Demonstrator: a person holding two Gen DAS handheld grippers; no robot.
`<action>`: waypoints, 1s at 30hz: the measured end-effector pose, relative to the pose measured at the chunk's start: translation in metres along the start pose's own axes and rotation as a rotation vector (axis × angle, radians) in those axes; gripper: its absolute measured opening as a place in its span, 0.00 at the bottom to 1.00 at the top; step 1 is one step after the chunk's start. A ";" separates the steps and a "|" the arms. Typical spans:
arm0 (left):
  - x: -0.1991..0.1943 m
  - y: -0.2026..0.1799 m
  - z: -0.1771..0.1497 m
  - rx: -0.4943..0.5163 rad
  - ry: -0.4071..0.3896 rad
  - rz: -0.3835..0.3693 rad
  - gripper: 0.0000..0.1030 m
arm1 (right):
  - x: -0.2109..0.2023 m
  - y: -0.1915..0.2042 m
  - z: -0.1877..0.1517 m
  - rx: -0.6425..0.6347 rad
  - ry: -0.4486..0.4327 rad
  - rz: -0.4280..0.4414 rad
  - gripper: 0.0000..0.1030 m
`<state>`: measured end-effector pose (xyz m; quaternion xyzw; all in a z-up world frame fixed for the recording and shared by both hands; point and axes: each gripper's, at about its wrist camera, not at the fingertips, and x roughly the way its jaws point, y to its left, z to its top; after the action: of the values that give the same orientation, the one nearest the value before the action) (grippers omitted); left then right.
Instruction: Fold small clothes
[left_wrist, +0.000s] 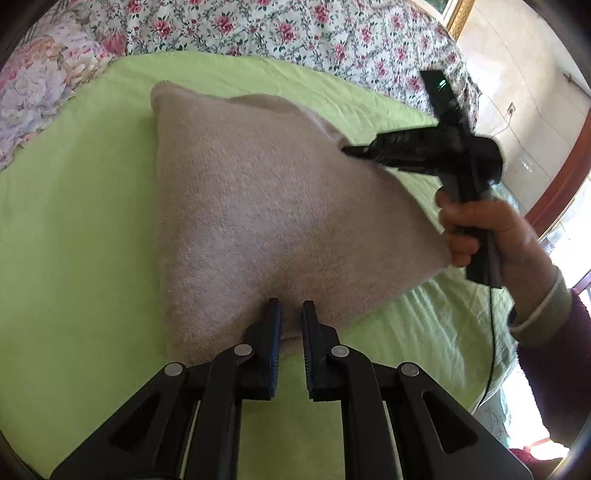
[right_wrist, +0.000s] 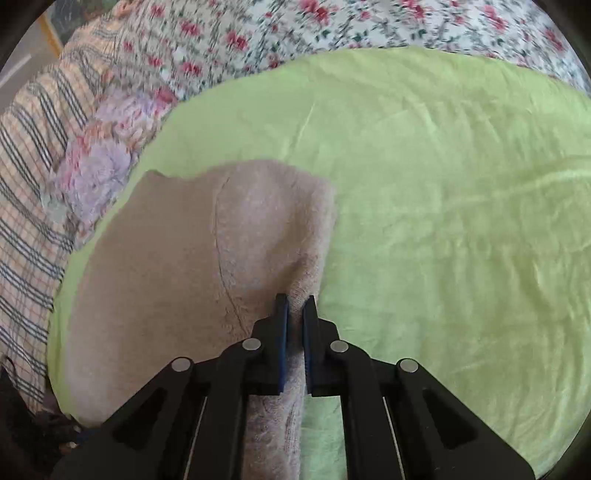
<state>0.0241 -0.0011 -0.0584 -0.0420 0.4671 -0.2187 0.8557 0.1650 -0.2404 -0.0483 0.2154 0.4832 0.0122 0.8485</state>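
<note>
Left wrist view: beige garment (left_wrist: 258, 206) lies centre on green sheet (left_wrist: 74, 221) over floral bed (left_wrist: 295, 29). Left tongs (left_wrist: 291, 314) at 6 o'clock, nearly closed, pinching garment's near edge. Right tongs (left_wrist: 345, 150) at 2 o'clock, gripped by hand (left_wrist: 476, 229), tips at garment's right edge. Right wrist view: right tongs (right_wrist: 295, 310) clamped tight on garment (right_wrist: 166, 258) fold, at 6 o'clock.

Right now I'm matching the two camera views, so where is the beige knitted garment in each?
Left wrist view: beige knitted garment centre, on the green sheet.
Right wrist view: garment lower left, pinched near its right edge.
Shared landmark: floral quilt along the top.
</note>
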 end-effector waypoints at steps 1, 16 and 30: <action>0.000 0.001 0.000 0.000 -0.001 -0.002 0.10 | -0.009 0.001 0.000 0.010 -0.012 -0.005 0.11; -0.051 0.026 0.015 -0.040 -0.110 0.011 0.21 | -0.065 0.038 -0.080 -0.026 -0.028 0.148 0.13; -0.018 0.028 -0.008 -0.051 -0.031 0.074 0.20 | -0.047 0.022 -0.114 -0.028 0.005 0.017 0.06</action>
<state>0.0185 0.0324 -0.0567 -0.0498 0.4604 -0.1741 0.8691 0.0495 -0.1908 -0.0518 0.2076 0.4831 0.0269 0.8501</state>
